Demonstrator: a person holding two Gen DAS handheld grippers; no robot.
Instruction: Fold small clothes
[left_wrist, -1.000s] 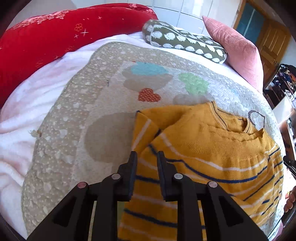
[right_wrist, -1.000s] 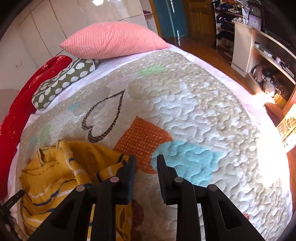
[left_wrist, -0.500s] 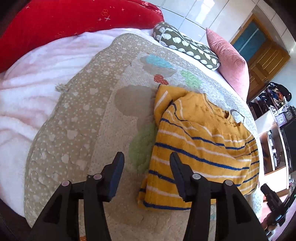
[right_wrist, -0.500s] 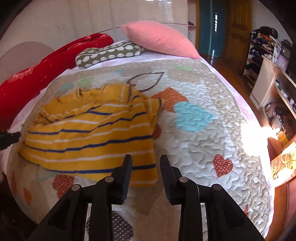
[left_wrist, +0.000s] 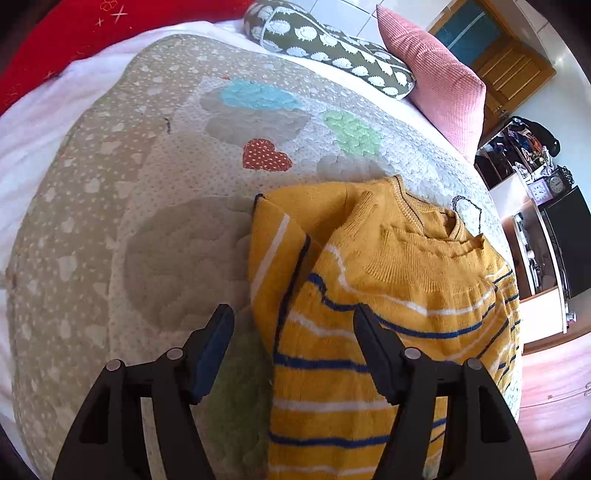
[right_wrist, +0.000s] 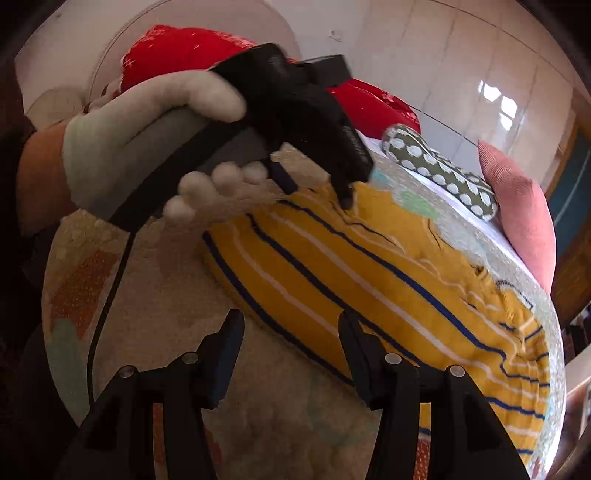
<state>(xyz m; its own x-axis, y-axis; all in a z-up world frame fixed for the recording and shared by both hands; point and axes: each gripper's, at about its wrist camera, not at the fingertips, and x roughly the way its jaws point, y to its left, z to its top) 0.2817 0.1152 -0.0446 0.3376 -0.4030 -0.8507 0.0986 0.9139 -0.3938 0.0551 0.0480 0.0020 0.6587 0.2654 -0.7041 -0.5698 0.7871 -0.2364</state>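
A small mustard-yellow knit sweater (left_wrist: 388, 295) with navy and white stripes lies on the quilted bedspread (left_wrist: 110, 206), one sleeve folded in along its left side. My left gripper (left_wrist: 293, 325) is open and empty, low over the sweater's left edge. In the right wrist view the sweater (right_wrist: 388, 280) lies flat, and my right gripper (right_wrist: 291, 332) is open and empty above its striped hem. The left gripper (right_wrist: 317, 188), held by a white-gloved hand (right_wrist: 147, 125), hovers over the sweater's far side there.
A red blanket (left_wrist: 55, 40), a green patterned pillow (left_wrist: 332, 48) and a pink pillow (left_wrist: 439, 85) lie at the head of the bed. Shelves and a clock (left_wrist: 554, 182) stand to the right beyond the bed's edge.
Both grippers opened wide, from nearly shut a second ago. The left one came back down close over the sweater's left sleeve; the right one swung round to the hem, facing the left gripper.
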